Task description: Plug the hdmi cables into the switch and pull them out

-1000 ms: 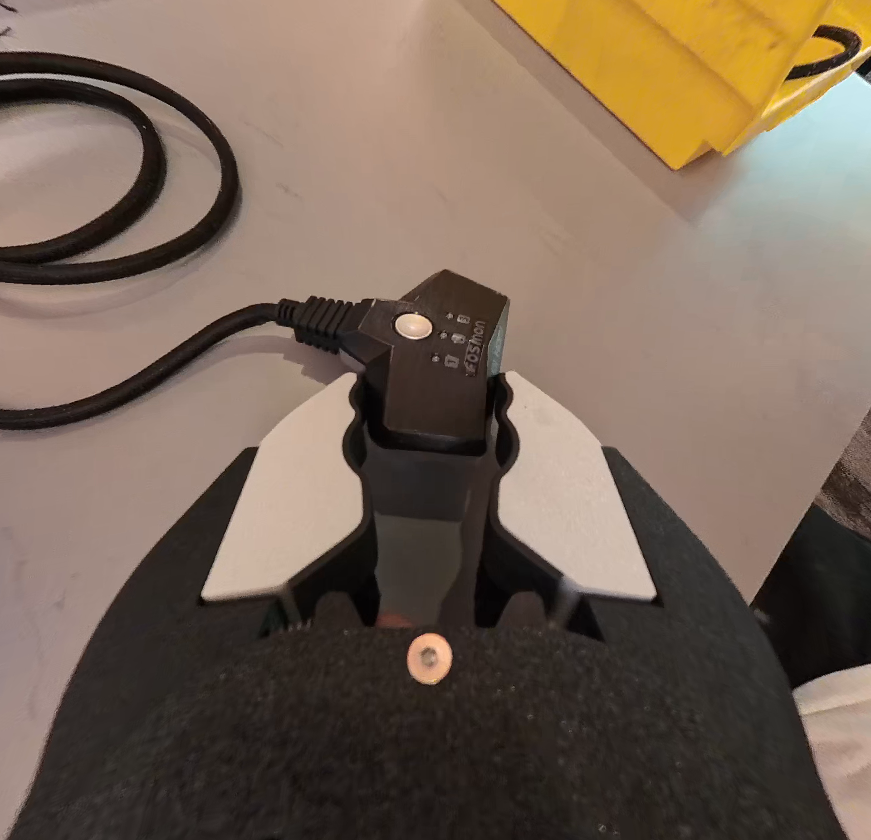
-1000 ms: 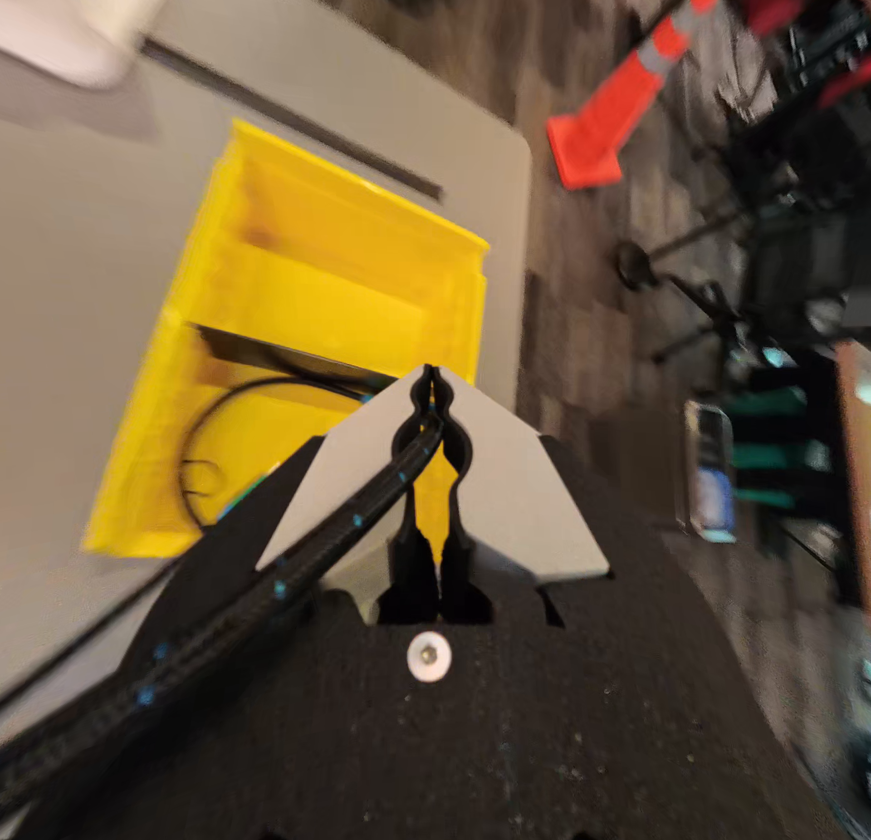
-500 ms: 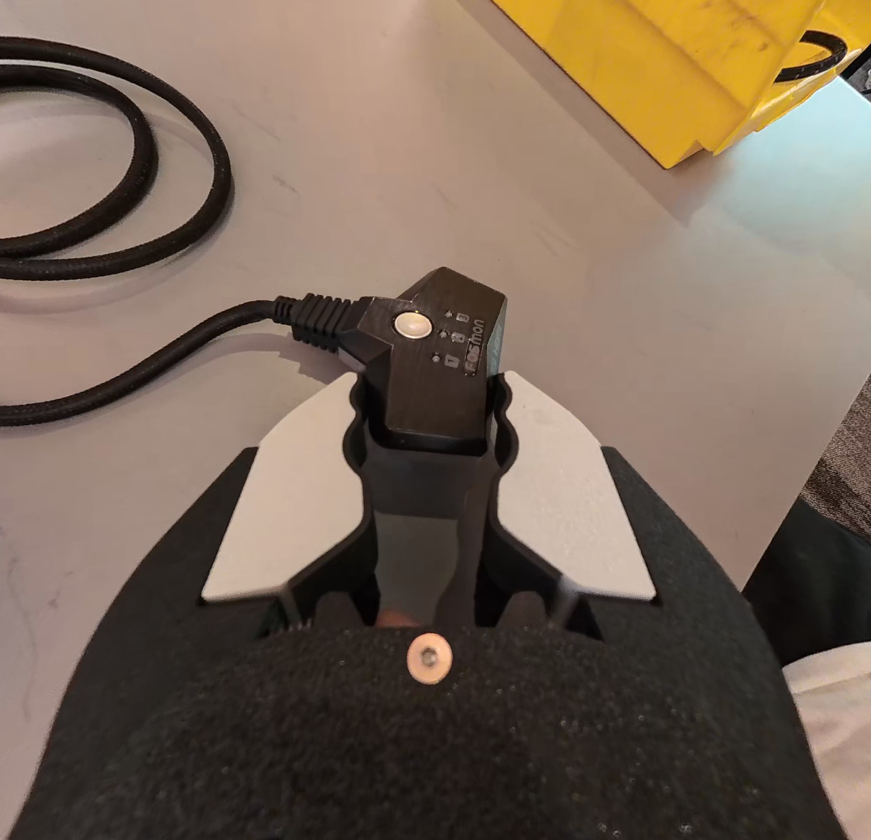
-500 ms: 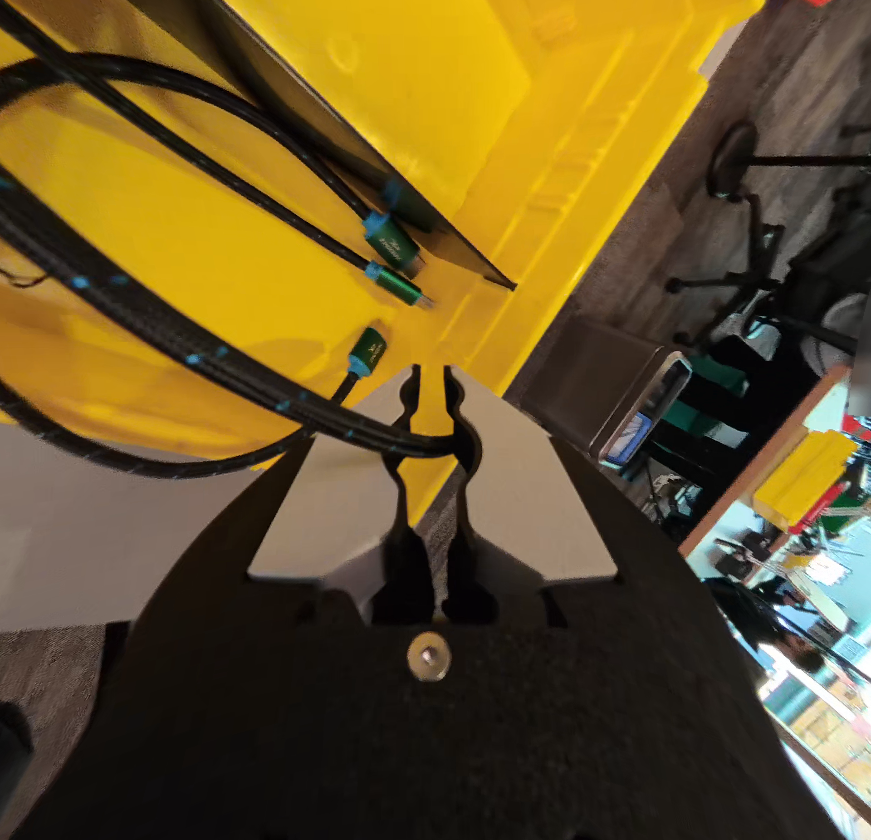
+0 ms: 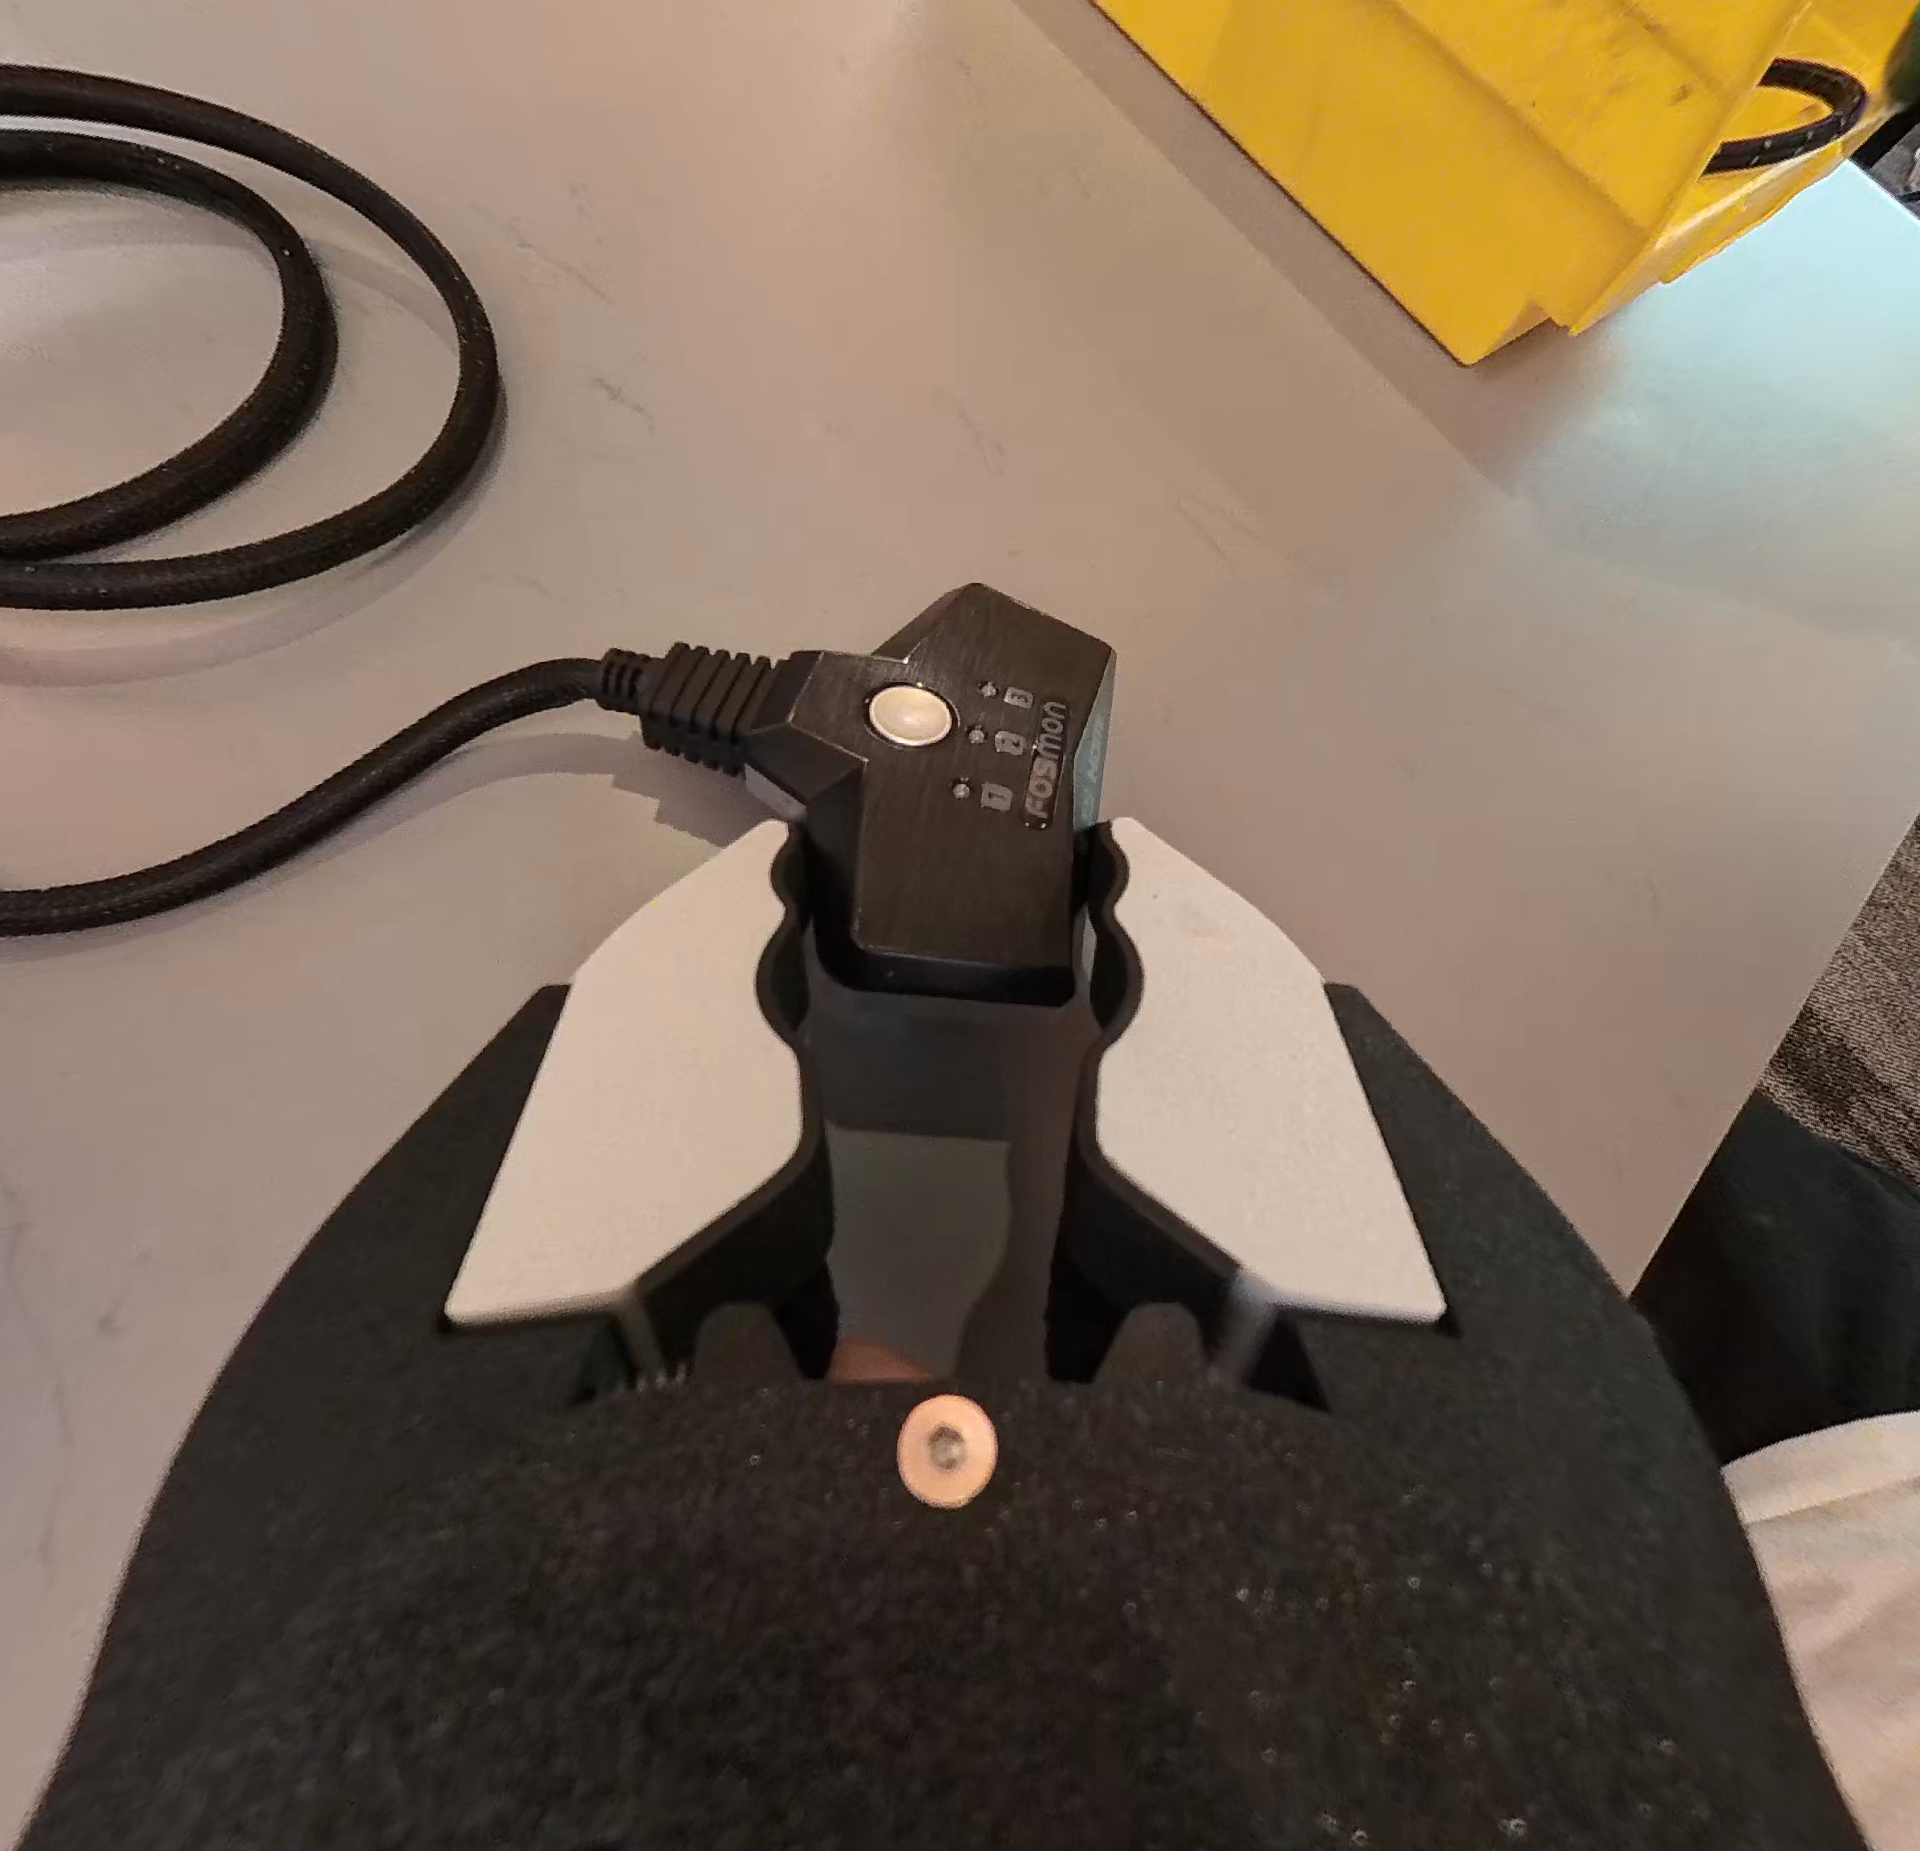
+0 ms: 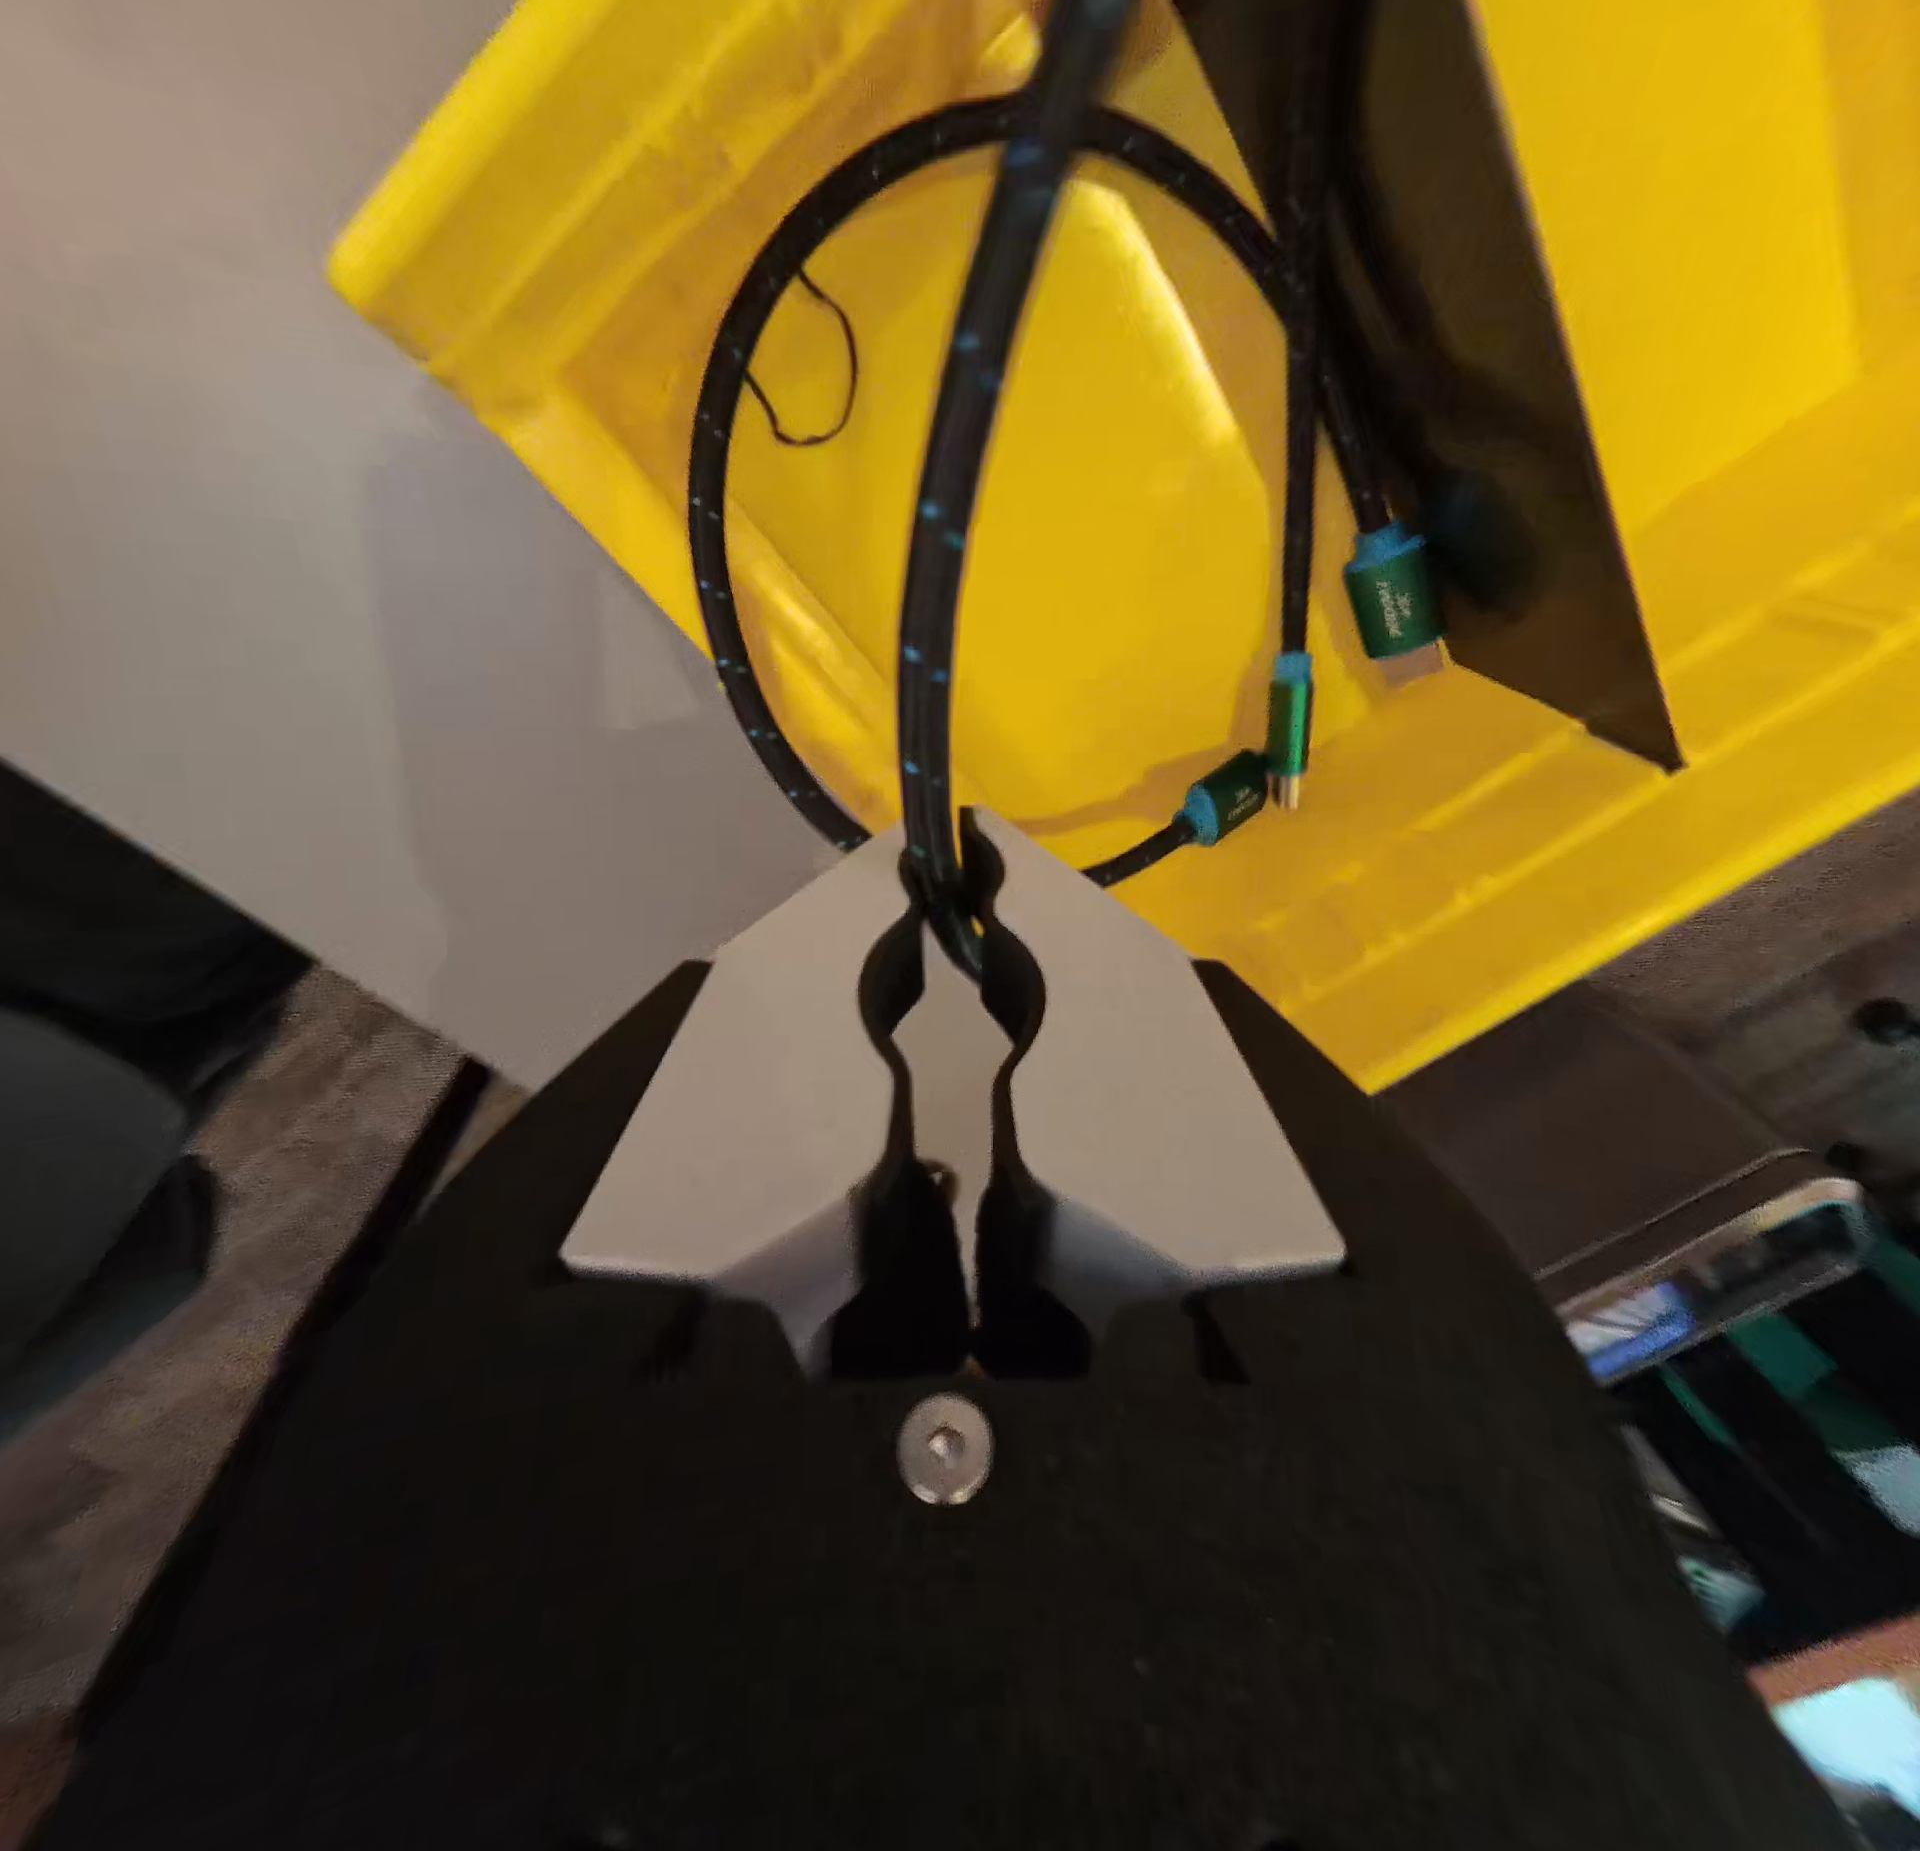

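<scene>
My left gripper (image 5: 940, 845) is shut on the black HDMI switch (image 5: 961, 773), holding it just above the grey table (image 5: 935, 347). The switch's own thick black cable (image 5: 343, 783) runs off to the left and coils there. My right gripper (image 6: 951, 856) is shut on a black braided HDMI cable with blue flecks (image 6: 956, 451), above the yellow bin (image 6: 623, 243). The cable rises out of the top of the view. Three green HDMI plugs (image 6: 1392, 601) (image 6: 1288, 715) (image 6: 1231, 793) lie in the bin.
The yellow bin (image 5: 1455, 108) stands at the table's far right, with a cable loop (image 5: 1787, 128) over its rim. A dark flat panel (image 6: 1455, 347) leans inside the bin. The table edge (image 5: 1787, 991) runs close on the right, with carpet below. A person's clothing (image 5: 1818, 1552) shows at the lower right.
The right gripper has swung over the bin and turned, still pinching the braided cable, which now hangs straight up from the jaws. The left gripper and switch have barely moved.
</scene>
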A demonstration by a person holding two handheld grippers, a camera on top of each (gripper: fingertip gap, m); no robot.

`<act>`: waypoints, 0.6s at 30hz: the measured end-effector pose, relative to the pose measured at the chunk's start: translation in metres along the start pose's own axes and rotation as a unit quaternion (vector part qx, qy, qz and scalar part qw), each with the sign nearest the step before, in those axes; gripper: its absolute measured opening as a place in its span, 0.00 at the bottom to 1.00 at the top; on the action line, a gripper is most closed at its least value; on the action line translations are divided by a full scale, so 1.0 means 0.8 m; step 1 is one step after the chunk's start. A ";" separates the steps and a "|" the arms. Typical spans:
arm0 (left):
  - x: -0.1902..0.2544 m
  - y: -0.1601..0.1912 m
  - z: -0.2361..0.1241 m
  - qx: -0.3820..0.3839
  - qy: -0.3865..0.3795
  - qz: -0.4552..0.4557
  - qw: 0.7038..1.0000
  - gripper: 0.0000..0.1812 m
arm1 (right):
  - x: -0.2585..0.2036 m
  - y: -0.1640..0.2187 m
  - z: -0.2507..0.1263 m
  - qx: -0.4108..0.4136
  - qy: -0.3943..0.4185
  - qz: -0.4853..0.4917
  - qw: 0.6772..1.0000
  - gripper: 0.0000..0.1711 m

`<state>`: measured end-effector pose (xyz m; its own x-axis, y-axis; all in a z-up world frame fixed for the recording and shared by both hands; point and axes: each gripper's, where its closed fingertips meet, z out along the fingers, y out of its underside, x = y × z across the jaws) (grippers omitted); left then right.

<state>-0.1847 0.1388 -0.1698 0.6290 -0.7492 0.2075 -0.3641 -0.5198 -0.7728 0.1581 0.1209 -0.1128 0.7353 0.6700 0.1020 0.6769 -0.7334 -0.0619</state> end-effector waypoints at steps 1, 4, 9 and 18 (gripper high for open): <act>0.000 0.000 0.000 0.000 0.000 0.000 1.000 0.28 | 0.003 0.000 0.011 -0.002 0.015 -0.011 1.000 0.00; 0.003 0.001 0.000 -0.001 0.003 0.001 1.000 0.28 | 0.031 -0.004 0.028 0.012 0.087 -0.015 0.996 0.04; 0.004 0.002 -0.001 -0.003 0.007 0.001 1.000 0.28 | 0.034 0.027 0.030 -0.009 0.079 -0.006 0.997 0.13; 0.008 0.002 -0.005 0.001 0.021 0.017 1.000 0.28 | -0.038 -0.039 -0.065 0.304 -0.136 0.049 0.942 0.17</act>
<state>-0.1839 0.1316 -0.1677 0.5872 -0.7830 0.2053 -0.3842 -0.4928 -0.7808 0.1125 0.1176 -0.0621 0.7202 0.6683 -0.1862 0.4388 -0.6467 -0.6239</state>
